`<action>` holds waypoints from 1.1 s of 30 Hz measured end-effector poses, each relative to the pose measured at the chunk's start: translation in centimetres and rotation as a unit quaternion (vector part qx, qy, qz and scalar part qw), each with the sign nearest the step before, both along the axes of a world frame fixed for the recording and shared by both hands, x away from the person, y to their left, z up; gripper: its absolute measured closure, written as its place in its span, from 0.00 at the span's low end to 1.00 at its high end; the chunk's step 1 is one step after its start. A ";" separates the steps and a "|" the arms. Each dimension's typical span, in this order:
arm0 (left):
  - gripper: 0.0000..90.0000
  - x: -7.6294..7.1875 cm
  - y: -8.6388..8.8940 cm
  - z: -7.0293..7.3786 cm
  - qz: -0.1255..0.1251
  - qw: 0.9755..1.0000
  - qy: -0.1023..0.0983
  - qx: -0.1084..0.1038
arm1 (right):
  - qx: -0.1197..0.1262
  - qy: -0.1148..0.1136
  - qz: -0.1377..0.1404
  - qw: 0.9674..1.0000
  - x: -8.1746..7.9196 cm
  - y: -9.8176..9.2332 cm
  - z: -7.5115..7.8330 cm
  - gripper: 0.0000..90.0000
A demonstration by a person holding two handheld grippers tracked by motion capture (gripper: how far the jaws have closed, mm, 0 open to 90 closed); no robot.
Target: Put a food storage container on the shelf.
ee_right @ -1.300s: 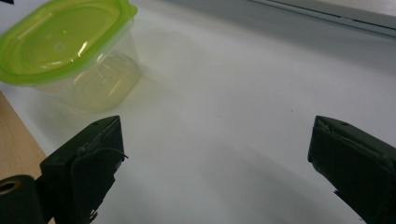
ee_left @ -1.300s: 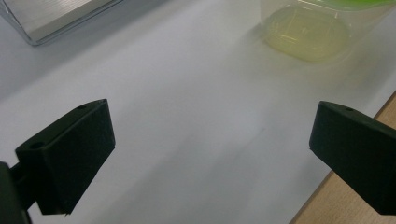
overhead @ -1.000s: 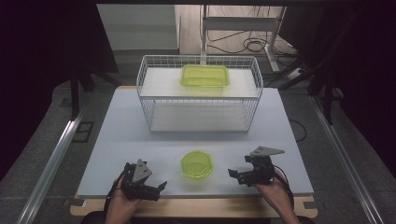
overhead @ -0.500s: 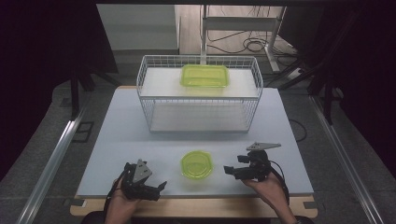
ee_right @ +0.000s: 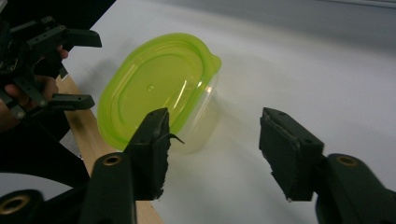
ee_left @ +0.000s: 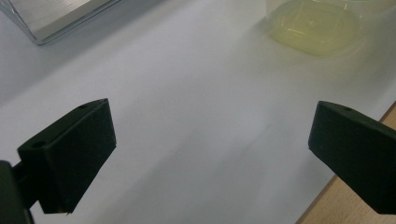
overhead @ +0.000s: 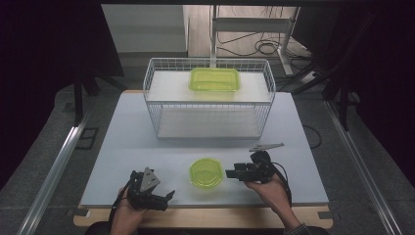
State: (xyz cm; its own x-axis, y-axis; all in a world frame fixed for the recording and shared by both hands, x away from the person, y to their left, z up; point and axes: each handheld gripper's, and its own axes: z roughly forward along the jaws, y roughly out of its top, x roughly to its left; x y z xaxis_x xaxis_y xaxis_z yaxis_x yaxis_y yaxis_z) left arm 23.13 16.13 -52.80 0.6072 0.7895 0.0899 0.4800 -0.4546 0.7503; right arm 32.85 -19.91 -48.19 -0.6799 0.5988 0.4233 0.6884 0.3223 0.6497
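A small round clear container with a lime-green lid (overhead: 206, 172) sits near the table's front edge; it also appears in the right gripper view (ee_right: 154, 88) and the left gripper view (ee_left: 317, 25). My right gripper (overhead: 231, 174) lies just right of it, pointing at it. Its jaws have just been closing and stand half apart (ee_right: 215, 144). The container is just beyond them, its near rim by one jaw, and neither pad presses on it. My left gripper (overhead: 165, 200) rests at the front left, wide open over bare table (ee_left: 210, 149).
A white wire basket (overhead: 156, 98) stands at the back of the table, with a rectangular green-lidded container (overhead: 215, 79) on its upper shelf. The wooden front edge of the table runs just behind both hands. My left gripper (ee_right: 95, 70) shows beyond the small container in the right gripper view.
My right gripper has moved left toward the small container and its jaws have narrowed. The left gripper and the container have stayed put.
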 end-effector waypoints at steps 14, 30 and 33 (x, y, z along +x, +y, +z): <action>0.01 0.0 0.1 0.0 0.003 1.000 0.000 -0.002 | 0.024 0.062 0.017 0.998 2.4 2.3 -1.0 0.66; 0.01 0.0 0.0 0.0 0.001 1.000 -0.001 0.002 | 0.054 0.124 0.037 0.990 3.0 3.2 -0.9 0.90; 0.01 0.0 0.0 0.0 0.001 1.000 -0.002 0.002 | 0.059 0.121 0.034 0.990 3.0 3.1 -0.5 0.90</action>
